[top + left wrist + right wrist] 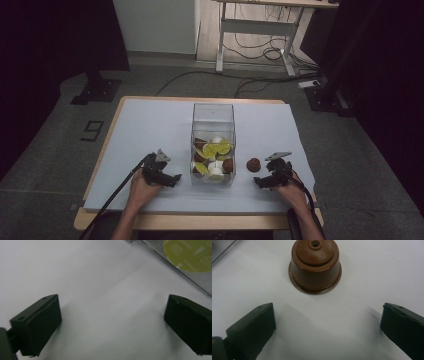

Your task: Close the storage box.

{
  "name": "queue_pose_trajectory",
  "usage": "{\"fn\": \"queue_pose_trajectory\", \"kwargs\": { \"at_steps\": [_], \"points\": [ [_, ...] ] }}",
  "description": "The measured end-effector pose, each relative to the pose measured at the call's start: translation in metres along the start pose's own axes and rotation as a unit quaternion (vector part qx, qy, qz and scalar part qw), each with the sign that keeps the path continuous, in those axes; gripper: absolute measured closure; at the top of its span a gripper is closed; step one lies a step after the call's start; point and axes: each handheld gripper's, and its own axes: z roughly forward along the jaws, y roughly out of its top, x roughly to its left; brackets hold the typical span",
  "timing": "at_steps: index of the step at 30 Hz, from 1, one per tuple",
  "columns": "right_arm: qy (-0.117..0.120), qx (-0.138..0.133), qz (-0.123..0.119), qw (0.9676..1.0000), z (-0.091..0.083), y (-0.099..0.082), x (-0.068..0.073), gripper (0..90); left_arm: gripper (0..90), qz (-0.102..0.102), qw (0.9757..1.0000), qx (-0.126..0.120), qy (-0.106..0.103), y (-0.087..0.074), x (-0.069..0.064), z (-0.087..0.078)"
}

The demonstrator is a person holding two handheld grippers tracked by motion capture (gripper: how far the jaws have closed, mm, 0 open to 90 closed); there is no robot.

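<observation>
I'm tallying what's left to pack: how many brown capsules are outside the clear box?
1. The brown capsule stands foil side down on the white sheet, right of the clear box, just ahead of the open right gripper. Others lie inside the box.

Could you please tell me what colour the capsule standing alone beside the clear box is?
Brown; the capsule shows best in the right gripper view.

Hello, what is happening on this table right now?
A person sorts coffee capsules at a clear box that already holds brown, white and green ones. One brown capsule stands upside down on the white sheet, right of the box. The open right tool points at it without touching. The left tool, also open, rests beside the box.
</observation>
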Motion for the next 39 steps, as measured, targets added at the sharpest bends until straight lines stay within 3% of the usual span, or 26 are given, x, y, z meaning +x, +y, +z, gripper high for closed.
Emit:
{"fn": "queue_pose_trajectory", "kwargs": {
  "at_steps": [7,14,23,39],
  "points": [
    [0.008,-0.016,-0.005,0.9998,-0.008,0.001,0.002,2.2,1.9,-0.004,0.9993,-0.022,-0.029,0.003,-0.002,-0.012],
    [0.014,-0.033,-0.013,0.9993,-0.016,0.003,0.006,5.1,0.2,0.012,0.9979,-0.029,-0.057,0.005,-0.008,-0.024],
    [0.028,-0.05,-0.044,0.9974,-0.027,0.007,0.018,6.0,1.7,0.041,0.9958,-0.042,-0.07,0.007,-0.022,-0.037],
    [0.077,-0.068,-0.061,0.9928,-0.037,0.015,0.041,14.7,12.3,0.056,0.9906,-0.084,-0.093,0.014,-0.034,-0.048]
  ]
}}
